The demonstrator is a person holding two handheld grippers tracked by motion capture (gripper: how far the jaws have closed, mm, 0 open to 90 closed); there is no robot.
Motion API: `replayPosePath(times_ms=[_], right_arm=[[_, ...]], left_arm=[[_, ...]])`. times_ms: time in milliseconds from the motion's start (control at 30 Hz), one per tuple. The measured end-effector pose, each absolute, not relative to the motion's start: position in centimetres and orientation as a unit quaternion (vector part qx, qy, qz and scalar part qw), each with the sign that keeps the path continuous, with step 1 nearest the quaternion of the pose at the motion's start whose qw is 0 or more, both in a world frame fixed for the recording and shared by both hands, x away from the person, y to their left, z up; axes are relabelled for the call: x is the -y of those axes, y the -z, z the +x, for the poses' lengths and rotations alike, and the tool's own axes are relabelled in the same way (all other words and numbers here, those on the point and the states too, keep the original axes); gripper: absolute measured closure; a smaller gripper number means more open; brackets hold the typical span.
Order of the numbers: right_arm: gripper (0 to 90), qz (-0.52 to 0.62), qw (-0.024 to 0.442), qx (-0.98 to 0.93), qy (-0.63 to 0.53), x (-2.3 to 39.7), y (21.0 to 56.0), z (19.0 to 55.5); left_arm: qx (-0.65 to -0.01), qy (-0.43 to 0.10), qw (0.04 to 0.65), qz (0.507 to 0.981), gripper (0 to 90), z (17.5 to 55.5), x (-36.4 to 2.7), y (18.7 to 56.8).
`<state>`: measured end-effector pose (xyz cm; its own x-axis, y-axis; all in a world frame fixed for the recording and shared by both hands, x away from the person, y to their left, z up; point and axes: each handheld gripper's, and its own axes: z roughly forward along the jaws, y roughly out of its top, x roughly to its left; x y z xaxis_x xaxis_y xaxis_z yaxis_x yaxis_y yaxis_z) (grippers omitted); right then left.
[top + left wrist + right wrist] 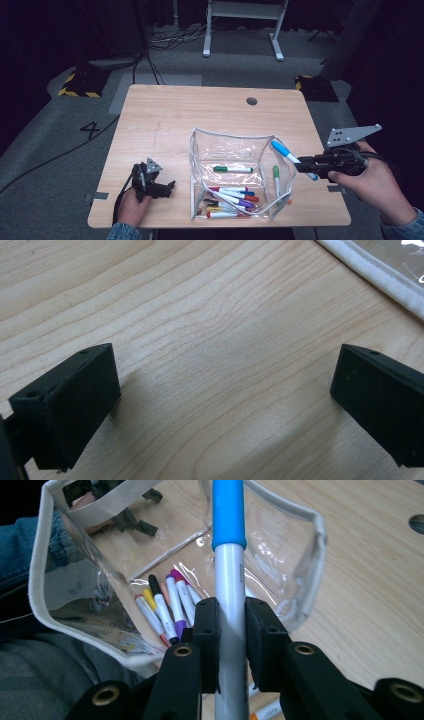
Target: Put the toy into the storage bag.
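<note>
**Jaws clamp blue marker over clear pouch**

Jaws of my right gripper (231, 645) are closed on the white barrel of a blue-capped marker (229, 570), lower centre of the right gripper view, cap pointing up the frame toward the open mouth of the clear pouch (200, 150). In the high view that marker (286, 152) hangs at the pouch's right rim, centre right of the frame, clear of the tabletop (165, 115). My left gripper (167, 187) rests at lower left, jaws spread wide with only bare wood between them.

I judge the marker light, stiff and smooth-sided, likely to slip or swivel if pinched near an end; mid-barrel, below the cap, is the sound place, and that is where I have it. The pouch looks soft and floppy and may shift if nudged.

Count: one marker in my jaws; one pouch; inside it one green-capped marker (232, 169) lying alone, another green one (276, 180) at the right wall, and a heap at the bottom too tangled to number. One orange-capped marker (265, 711) lies by the pouch.
</note>
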<state>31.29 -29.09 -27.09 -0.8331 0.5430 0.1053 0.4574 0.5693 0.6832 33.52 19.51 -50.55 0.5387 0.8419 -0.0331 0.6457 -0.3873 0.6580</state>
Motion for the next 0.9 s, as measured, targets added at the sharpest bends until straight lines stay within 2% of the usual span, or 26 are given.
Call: replayPosePath(times_ms=[900], right_arm=[[77.1, 0.159, -0.001, -0.942, -0.295, 16.8, 28.5, 32.6]], left_arm=[[-0.453, -0.156, 0.315, 0.819, 0.0, 33.5, -19.5, 50.5]])
